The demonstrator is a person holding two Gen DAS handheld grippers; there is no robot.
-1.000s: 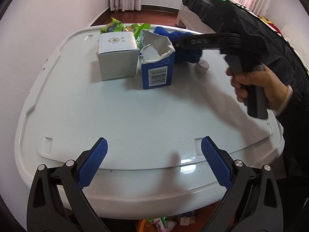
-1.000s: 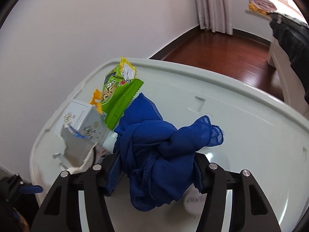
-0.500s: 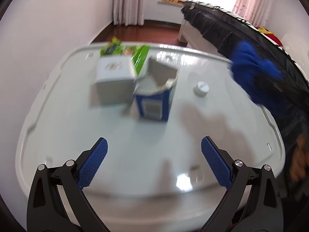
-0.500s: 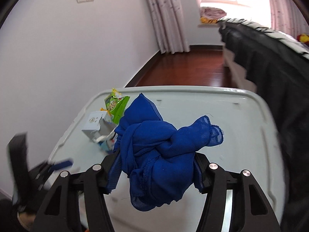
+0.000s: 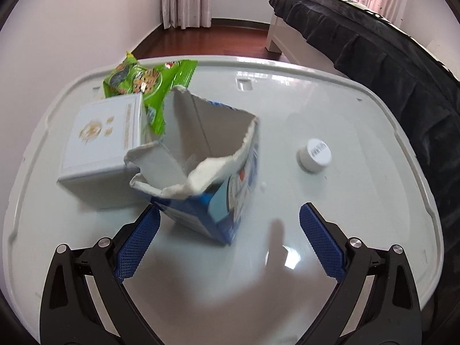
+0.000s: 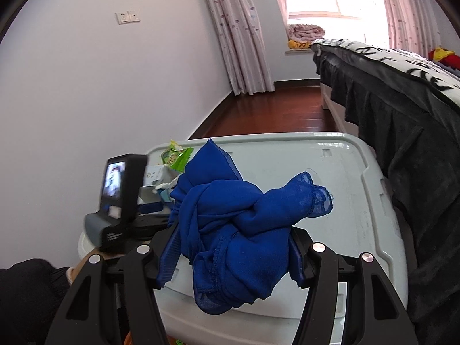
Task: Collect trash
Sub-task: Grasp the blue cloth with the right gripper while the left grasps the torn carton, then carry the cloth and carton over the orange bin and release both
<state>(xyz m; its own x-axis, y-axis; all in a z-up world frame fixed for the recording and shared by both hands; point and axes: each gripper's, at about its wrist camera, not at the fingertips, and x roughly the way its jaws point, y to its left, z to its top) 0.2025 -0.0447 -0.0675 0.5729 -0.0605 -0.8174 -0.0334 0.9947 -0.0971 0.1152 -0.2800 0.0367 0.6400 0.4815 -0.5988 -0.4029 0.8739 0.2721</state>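
A torn blue and white carton (image 5: 207, 181) stands open-topped on the white table (image 5: 201, 281). My left gripper (image 5: 228, 243) is open, its blue pads on either side of the carton's near corner, not touching it. A pale box (image 5: 103, 143) sits left of the carton, a green snack wrapper (image 5: 149, 86) lies behind it, and a white cap (image 5: 314, 155) lies to the right. My right gripper (image 6: 230, 256) is shut on a crumpled blue cloth (image 6: 238, 218), held above the table's near edge (image 6: 258, 316). The wrapper (image 6: 176, 158) shows behind the cloth.
A bed with a dark skirted cover (image 5: 373, 46) runs along the table's right side. A wall (image 5: 57, 28) is close on the left. The camera body of the left gripper (image 6: 120, 201) shows left of the cloth. Dark wood floor (image 6: 273, 112) lies beyond the table.
My right gripper lifted the blue cloth off the table and drew back to the near edge. My left gripper moved forward and now brackets the torn carton.
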